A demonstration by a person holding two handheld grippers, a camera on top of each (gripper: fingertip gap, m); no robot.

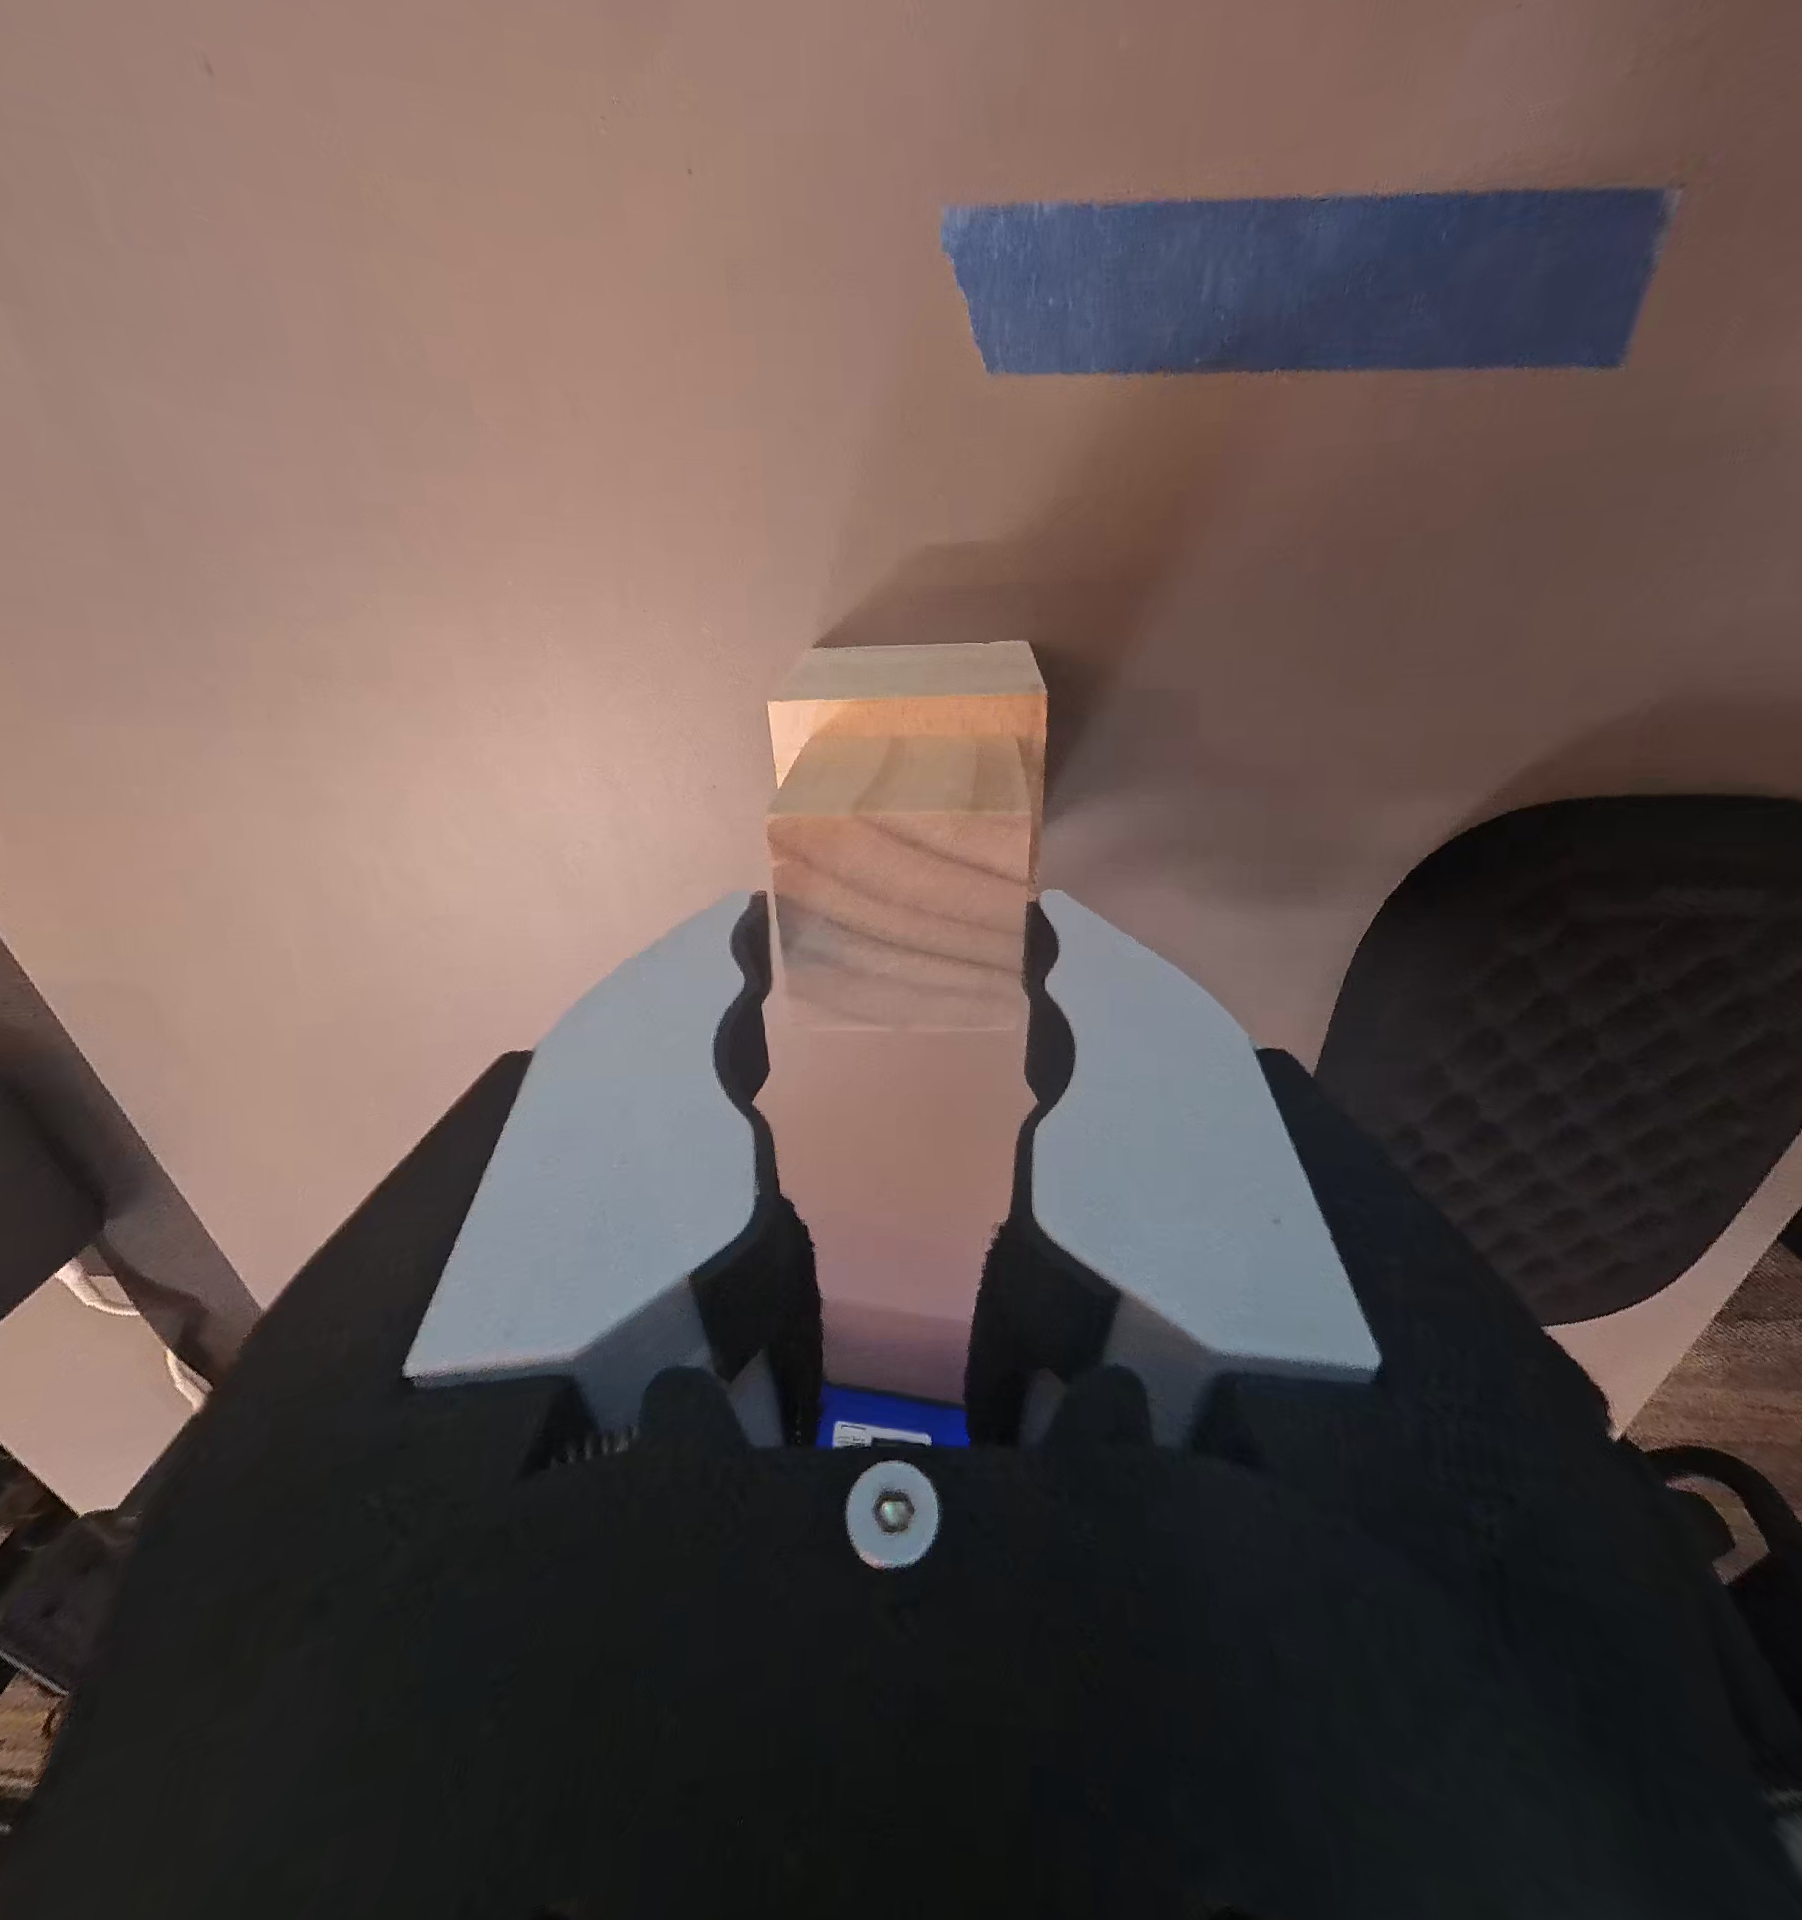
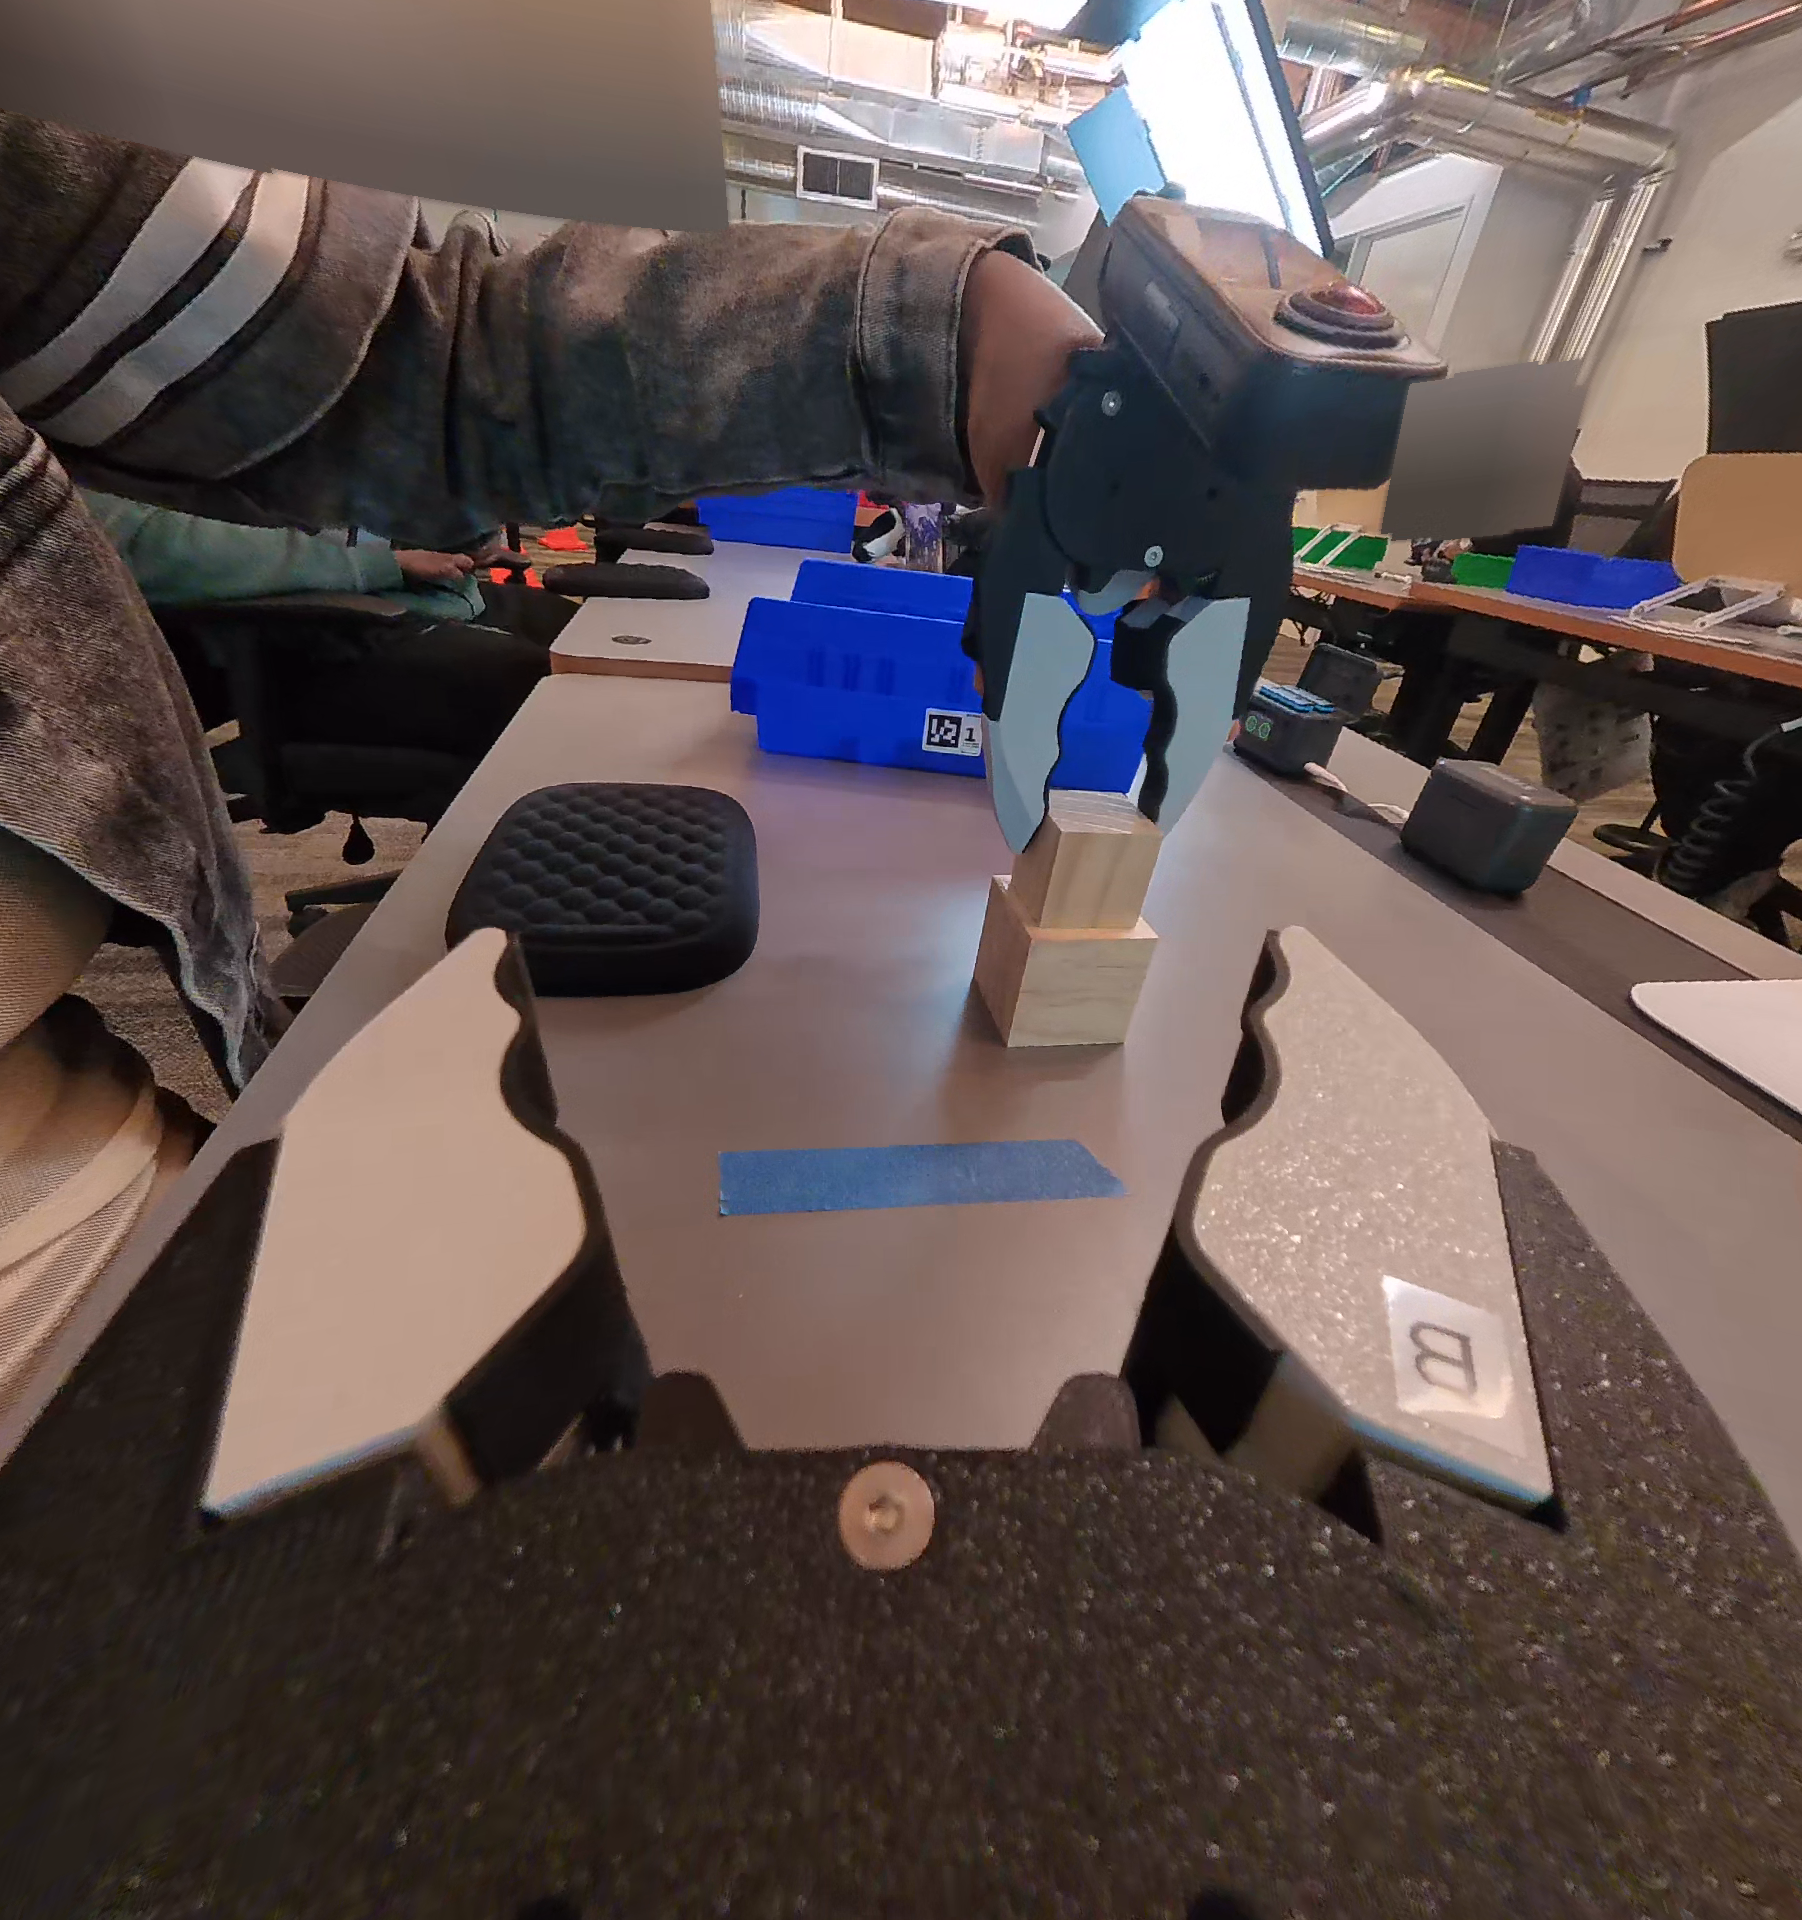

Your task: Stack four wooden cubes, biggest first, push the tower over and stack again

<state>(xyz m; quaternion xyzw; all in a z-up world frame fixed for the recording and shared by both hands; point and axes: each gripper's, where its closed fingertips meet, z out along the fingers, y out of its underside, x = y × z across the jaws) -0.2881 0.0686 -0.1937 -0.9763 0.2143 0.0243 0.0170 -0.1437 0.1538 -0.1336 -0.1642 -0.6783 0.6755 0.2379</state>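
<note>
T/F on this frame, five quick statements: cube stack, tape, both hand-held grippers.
1. Two wooden cubes are stacked, the smaller cube on the bigger cube. True.
2. The right hand-held gripper is shut on a cube. False: its jaws are wide open, with nothing between them.
3. The left hand-held gripper is at the top cube, one finger on each side. True.
4. The blue tape lies under the stack. False: it is on the table, apart from the stack, on the side nearer the right hand-held gripper.
5. All four cubes are stacked. False: only two are.
</note>
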